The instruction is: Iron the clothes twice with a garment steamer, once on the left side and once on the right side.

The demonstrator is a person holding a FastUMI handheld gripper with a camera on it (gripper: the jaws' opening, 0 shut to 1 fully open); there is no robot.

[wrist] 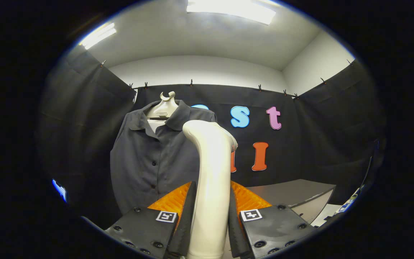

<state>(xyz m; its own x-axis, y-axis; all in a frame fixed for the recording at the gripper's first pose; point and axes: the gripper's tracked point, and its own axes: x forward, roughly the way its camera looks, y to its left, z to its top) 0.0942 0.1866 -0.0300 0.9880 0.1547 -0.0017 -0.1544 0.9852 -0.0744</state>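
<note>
Right up close, the gripper (211,212) has both fingers pressed against the sides of the garment steamer (211,180), pinching its pale handle so it stands upright between them. The steamer rises from the fingers and curves at its top, where the head bends away toward the booth wall. Just beyond the steamer and off to its left hangs the dark grey shirt (149,158), buttoned down the front, collar open, draped on a pale hanger (163,108) whose hook peeks above the collar. The steamer's head overlaps the shirt's right shoulder; contact can't be judged. Beyond the steamer to its right sits a grey table (293,192).
</note>
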